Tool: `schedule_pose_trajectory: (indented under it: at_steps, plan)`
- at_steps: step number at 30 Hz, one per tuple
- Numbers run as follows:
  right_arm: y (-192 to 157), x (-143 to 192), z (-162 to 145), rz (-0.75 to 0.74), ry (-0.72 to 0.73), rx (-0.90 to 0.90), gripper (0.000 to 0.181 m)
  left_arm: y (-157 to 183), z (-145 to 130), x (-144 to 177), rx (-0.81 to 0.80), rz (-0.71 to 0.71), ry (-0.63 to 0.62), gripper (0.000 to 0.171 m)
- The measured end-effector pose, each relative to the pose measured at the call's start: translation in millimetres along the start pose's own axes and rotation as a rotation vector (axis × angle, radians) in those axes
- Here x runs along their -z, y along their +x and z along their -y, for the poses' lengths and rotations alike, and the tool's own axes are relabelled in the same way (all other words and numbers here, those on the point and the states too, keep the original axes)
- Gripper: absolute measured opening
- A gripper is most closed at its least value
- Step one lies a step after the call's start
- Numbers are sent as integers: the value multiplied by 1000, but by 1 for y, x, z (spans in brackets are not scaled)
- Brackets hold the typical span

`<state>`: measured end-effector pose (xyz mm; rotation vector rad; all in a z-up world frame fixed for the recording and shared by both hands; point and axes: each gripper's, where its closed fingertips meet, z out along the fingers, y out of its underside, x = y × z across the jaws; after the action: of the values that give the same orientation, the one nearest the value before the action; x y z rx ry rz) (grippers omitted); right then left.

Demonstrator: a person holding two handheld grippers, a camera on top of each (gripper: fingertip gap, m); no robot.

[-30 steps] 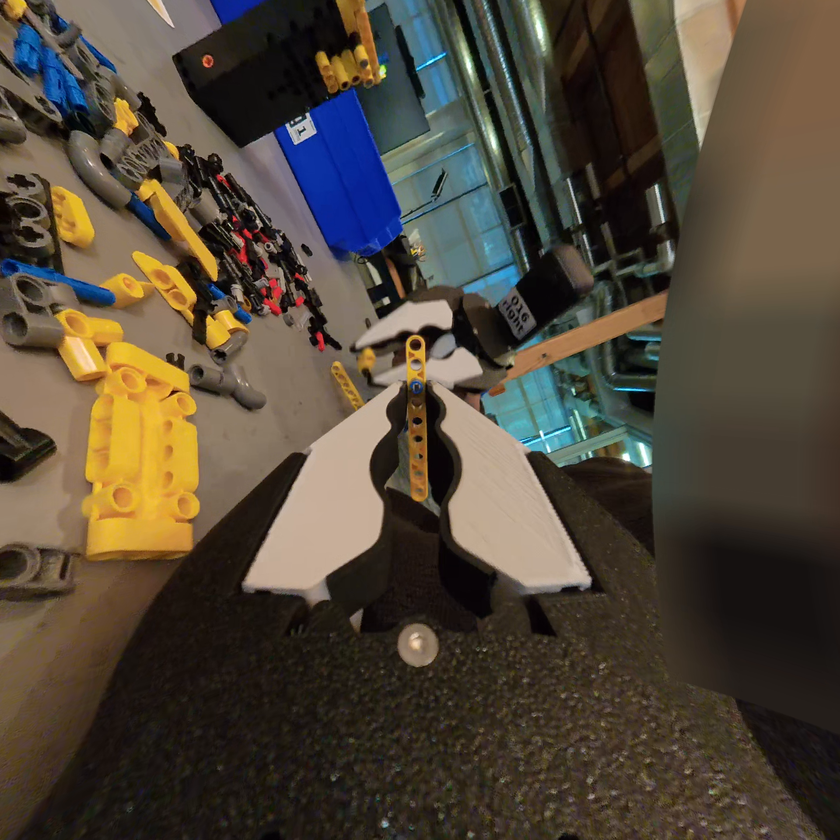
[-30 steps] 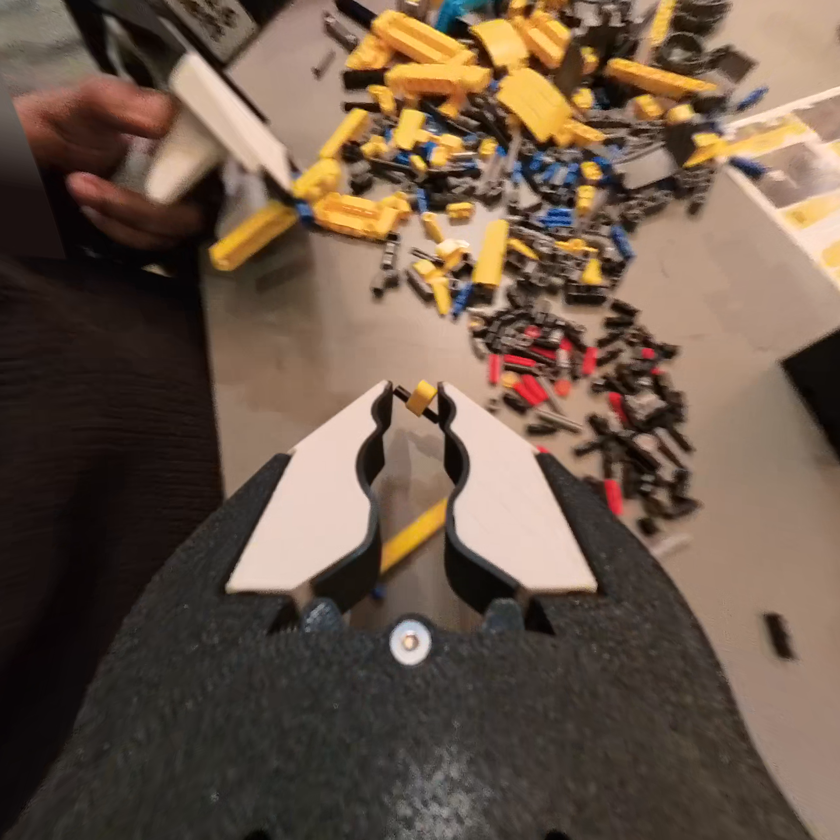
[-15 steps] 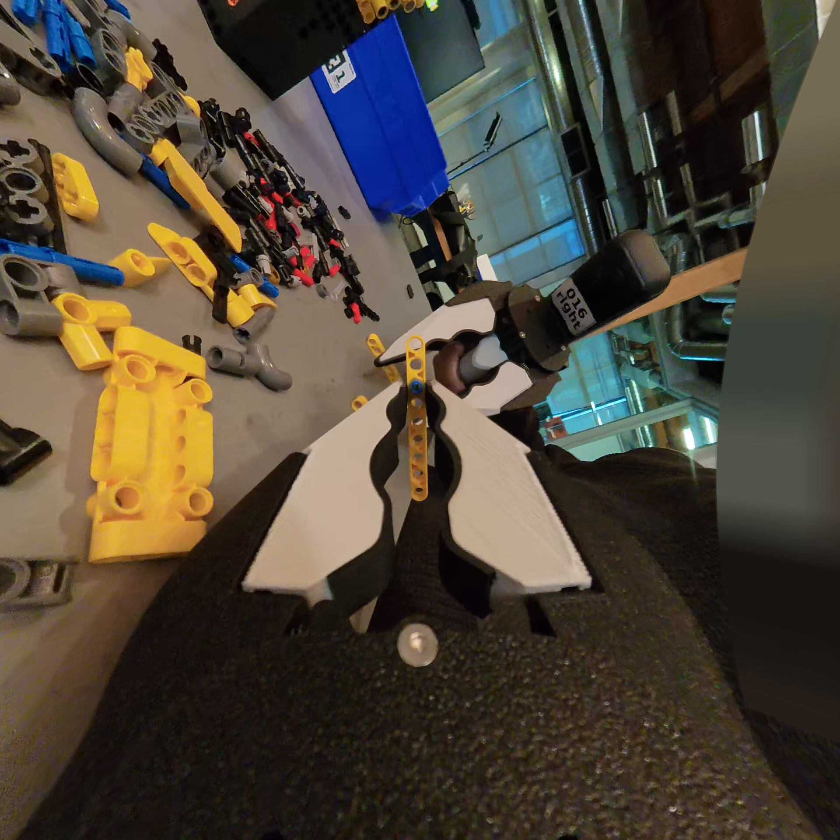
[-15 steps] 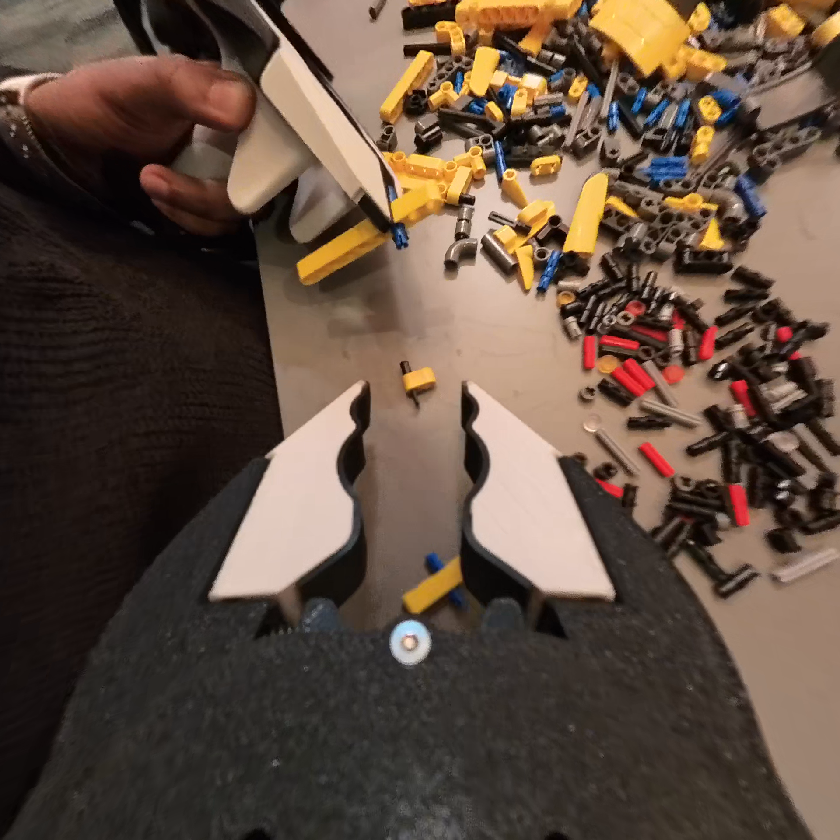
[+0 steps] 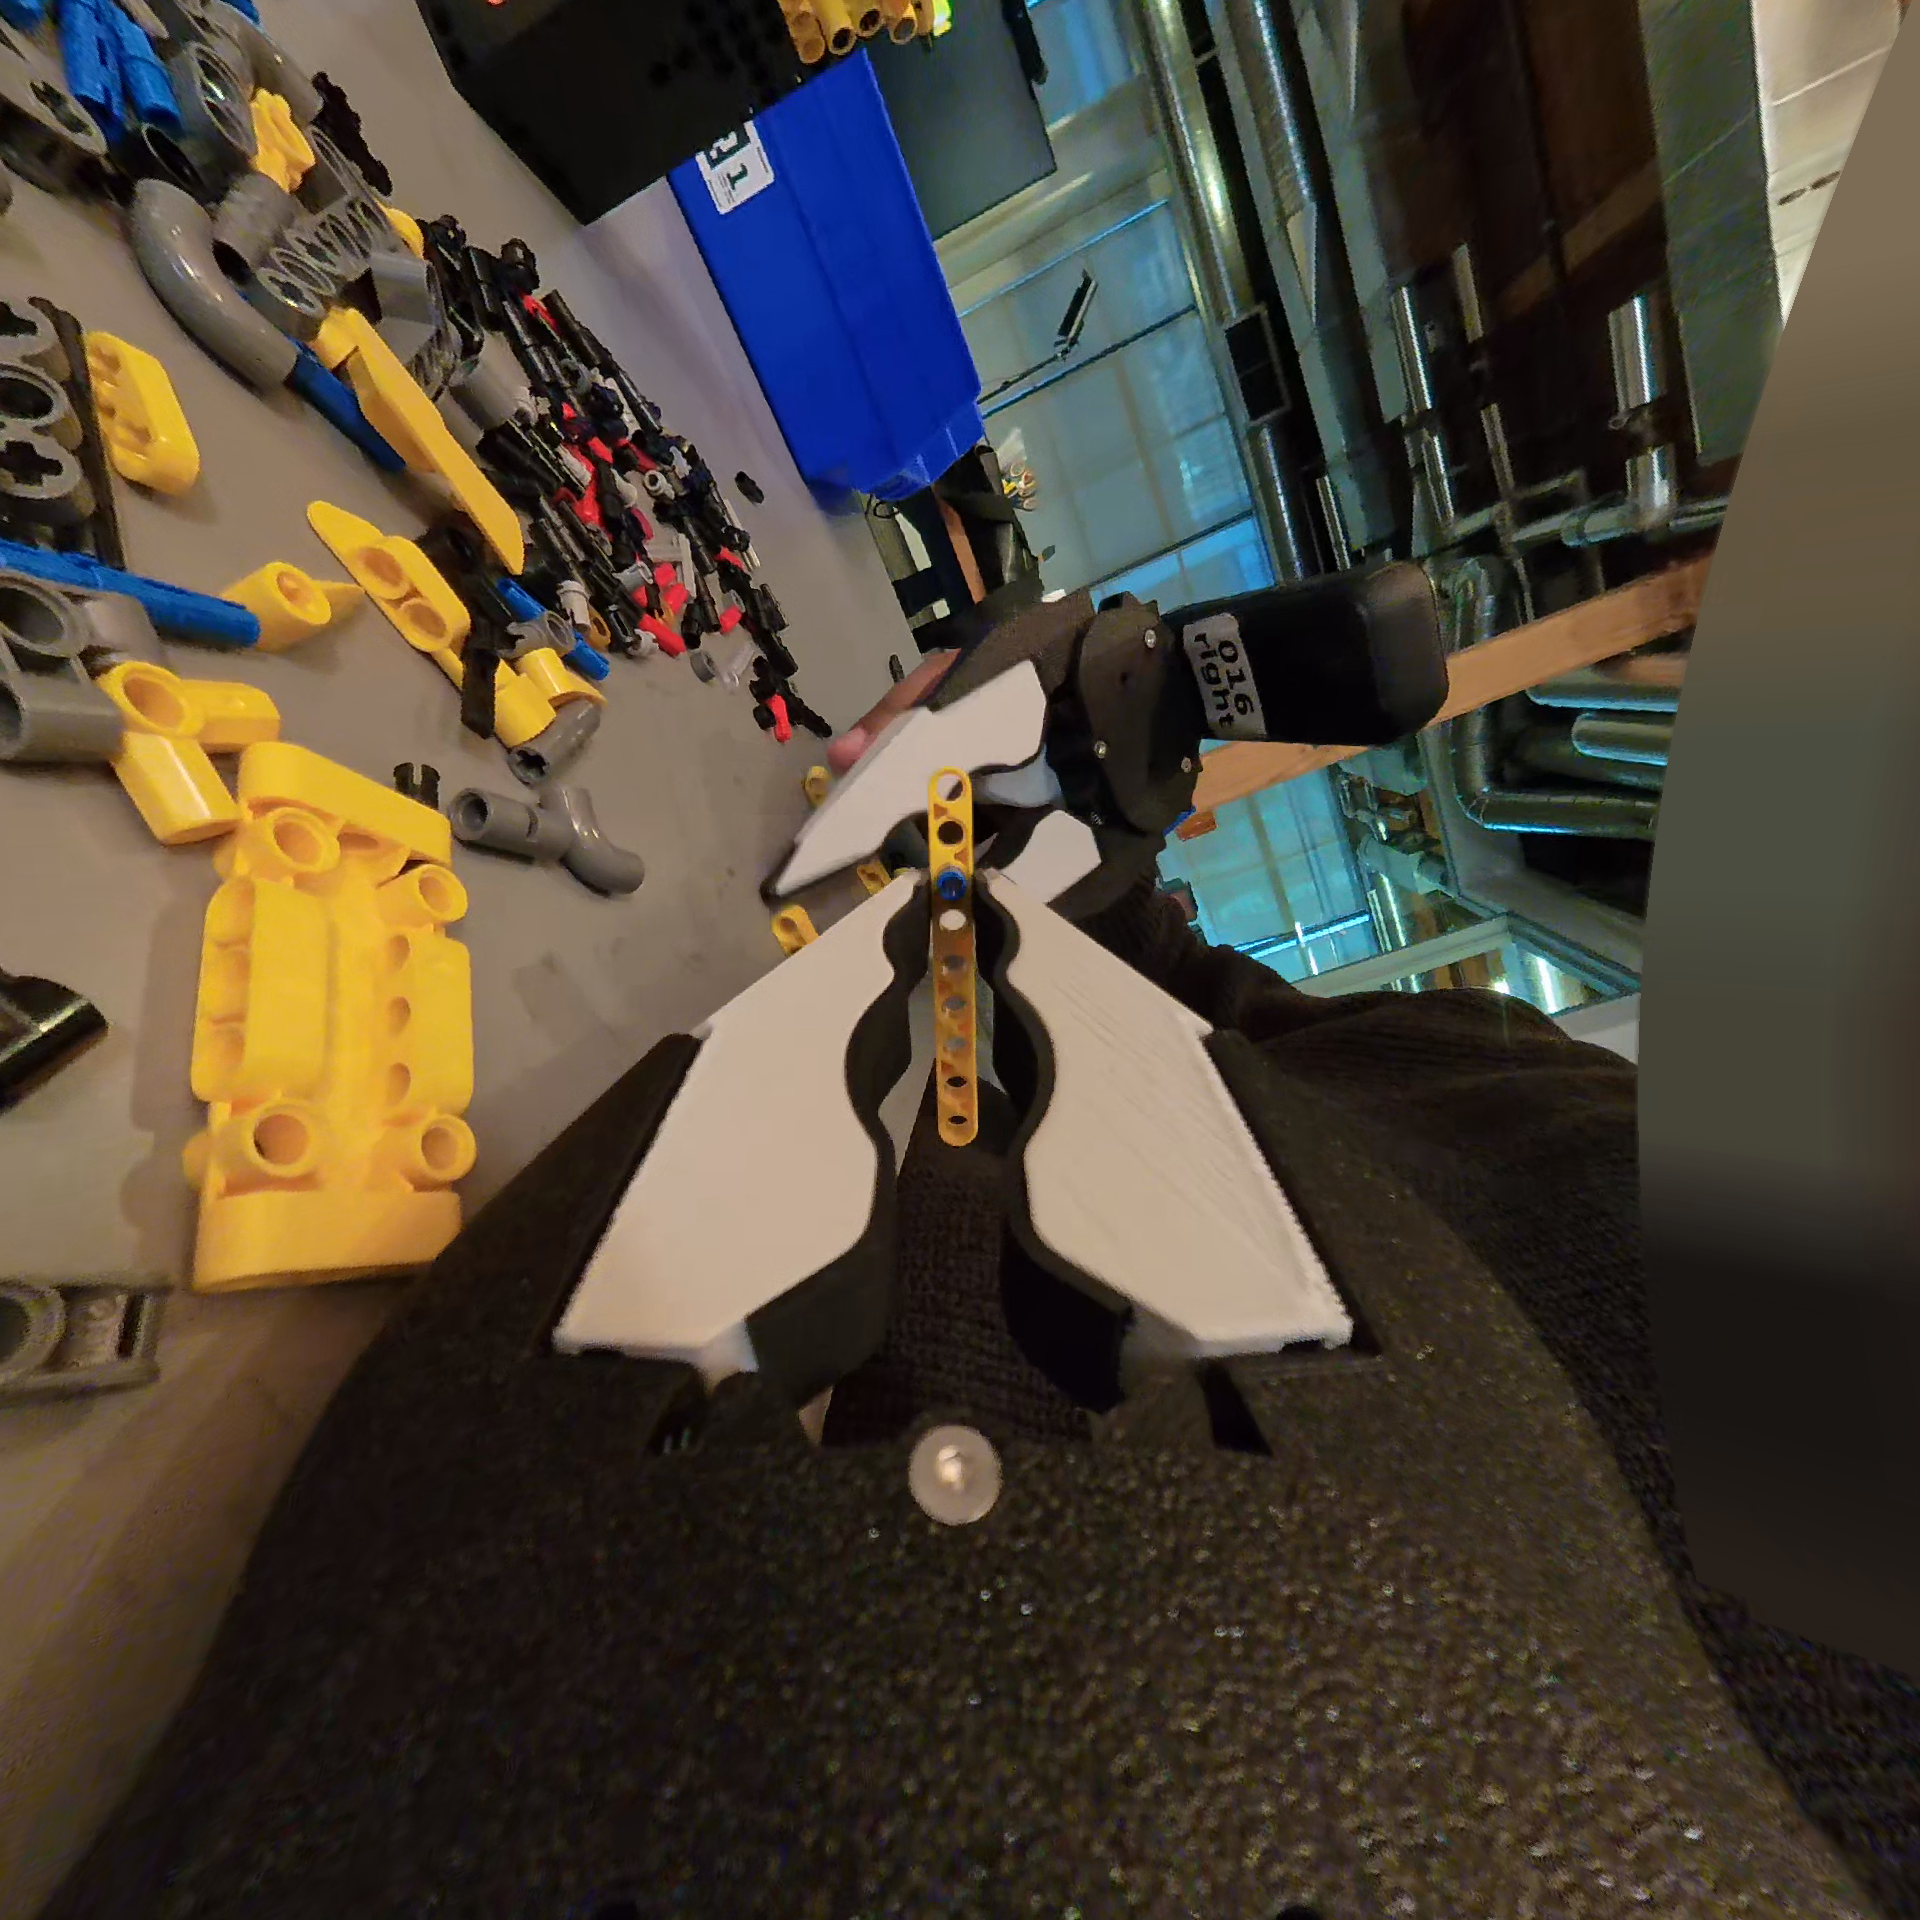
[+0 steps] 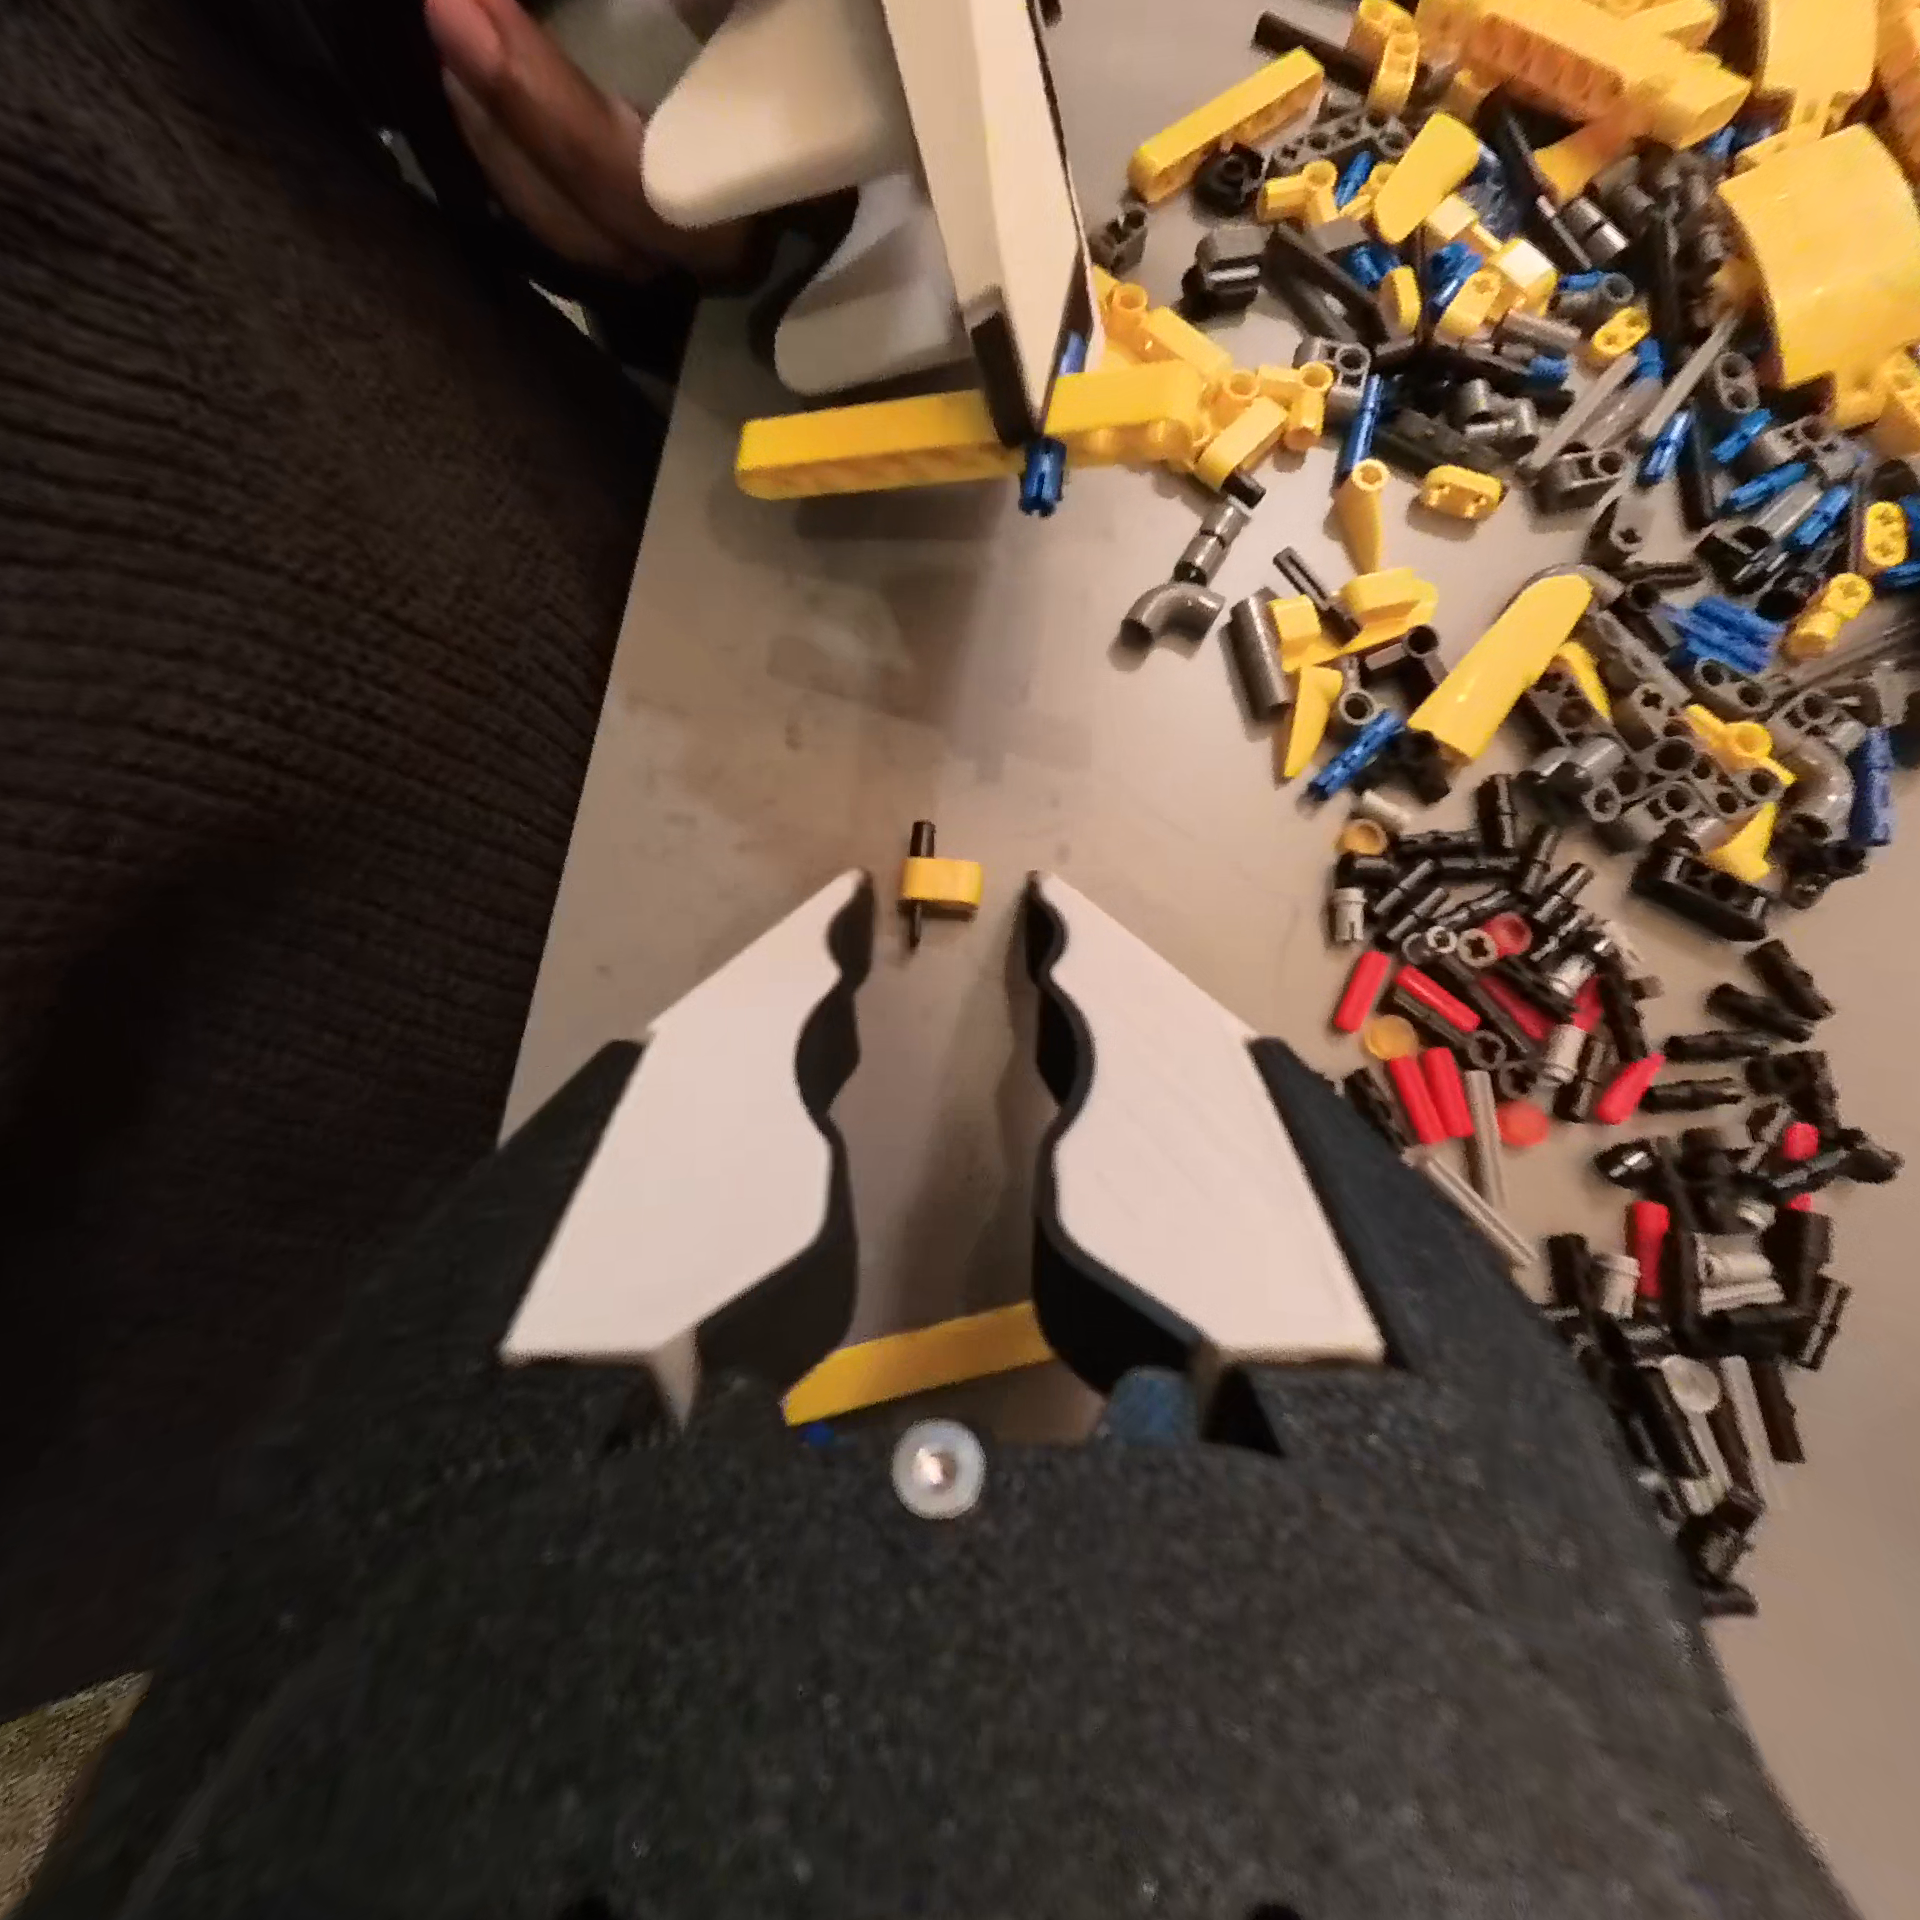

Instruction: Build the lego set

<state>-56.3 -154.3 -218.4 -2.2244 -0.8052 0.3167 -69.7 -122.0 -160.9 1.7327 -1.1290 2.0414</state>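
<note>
Left gripper [image 5: 951,894] clamped on yellow beam [image 5: 954,997]; right gripper [image 6: 943,883] jaws apart, straddling small yellow connector [image 6: 938,881]. Centre it before closing.

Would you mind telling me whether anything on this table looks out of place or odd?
One small yellow connector with a black pin lies alone on the bare grey table, apart from the piles, just beyond the open right gripper. The left gripper pinches a long yellow holed beam.

Wrist cameras close above shared table [image 6: 831,675]
</note>
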Motion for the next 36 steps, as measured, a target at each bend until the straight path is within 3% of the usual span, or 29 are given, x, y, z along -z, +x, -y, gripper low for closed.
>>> schedule_pose_trajectory:
  at_steps: [1, 6, 11, 15, 19, 36]
  plan:
    - [0, 0, 0, -6, 3, 9, 16, 0, 0, 0, 1, -2, 0, 7]
    - [5, 0, 6, -95, 31, 5, 16, 2, 2, 1, 12, -18, 16, 7]
    - [7, 18, 58, -203, 251, -60, 15, 11, 17, 10, 110, -128, 96, 7]
    - [20, 19, 69, -363, 219, -30, 15, 12, 23, 13, 164, -164, 120, 6]
    - [20, 20, 82, -332, 280, -45, 15, 12, 23, 13, 167, -165, 114, 6]
    - [22, 15, 79, -327, 189, 60, 15, 11, 19, 10, 159, -151, 87, 7]
